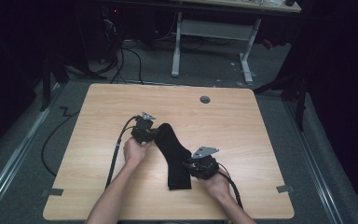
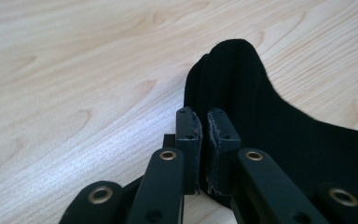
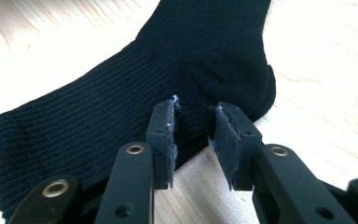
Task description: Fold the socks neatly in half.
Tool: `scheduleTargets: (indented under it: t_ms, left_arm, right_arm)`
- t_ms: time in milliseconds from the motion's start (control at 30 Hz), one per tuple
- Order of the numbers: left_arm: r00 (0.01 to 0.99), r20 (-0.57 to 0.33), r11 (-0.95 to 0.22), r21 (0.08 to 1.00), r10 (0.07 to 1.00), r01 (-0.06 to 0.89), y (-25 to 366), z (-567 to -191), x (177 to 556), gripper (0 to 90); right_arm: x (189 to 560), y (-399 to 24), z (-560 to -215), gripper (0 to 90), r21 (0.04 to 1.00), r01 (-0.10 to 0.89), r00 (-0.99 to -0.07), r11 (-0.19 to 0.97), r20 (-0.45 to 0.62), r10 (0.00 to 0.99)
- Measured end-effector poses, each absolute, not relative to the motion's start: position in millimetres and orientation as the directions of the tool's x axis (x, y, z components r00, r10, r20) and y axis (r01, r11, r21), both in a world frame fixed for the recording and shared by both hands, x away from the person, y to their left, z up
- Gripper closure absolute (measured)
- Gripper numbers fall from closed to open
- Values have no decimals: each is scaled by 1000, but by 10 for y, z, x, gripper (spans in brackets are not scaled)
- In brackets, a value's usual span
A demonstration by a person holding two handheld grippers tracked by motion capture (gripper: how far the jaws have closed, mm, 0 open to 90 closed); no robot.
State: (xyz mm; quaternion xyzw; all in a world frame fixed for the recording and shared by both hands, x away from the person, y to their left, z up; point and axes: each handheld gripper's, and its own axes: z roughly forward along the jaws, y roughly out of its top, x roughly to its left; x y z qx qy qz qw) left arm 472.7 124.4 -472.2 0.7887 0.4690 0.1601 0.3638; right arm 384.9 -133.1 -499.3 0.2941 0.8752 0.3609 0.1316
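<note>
A black sock lies flat in the middle of the wooden table, toe end far, cuff end near. My left gripper is at the sock's far left edge. In the left gripper view its jaws stand almost together, pinching the edge of the sock just below the rounded toe. My right gripper is at the sock's right side, by the heel. Its jaws stand a little apart, with a bunch of heel fabric caught between the pads.
A round cable hole sits near the table's far edge. Black cables trail from the left gripper over the table's left half. A white-legged desk stands on the floor beyond the table.
</note>
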Motion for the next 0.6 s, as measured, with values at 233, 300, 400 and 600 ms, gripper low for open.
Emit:
scheduleTargets:
  t_ms: [233, 300, 400, 600]
  left_arm:
    - [549, -76, -319, 744, 832, 587, 1198, -4640, 4633, 844]
    - [557, -76, -321, 749, 827, 579, 1188, -4628, 4600, 844]
    - [574, -66, -331, 760, 816, 558, 1163, -4605, 4537, 842]
    - [595, -74, -338, 764, 800, 550, 1144, -4625, 4429, 841]
  right_arm:
    - [3843, -1311, -4993, 674, 712, 413, -790, 568, -31, 612]
    - [3842, -1312, -4994, 674, 712, 415, -789, 566, -29, 614]
    - [3842, -1312, -4994, 674, 712, 416, -788, 566, -27, 615]
    - [3846, -1315, -4994, 681, 711, 420, -790, 564, -20, 613]
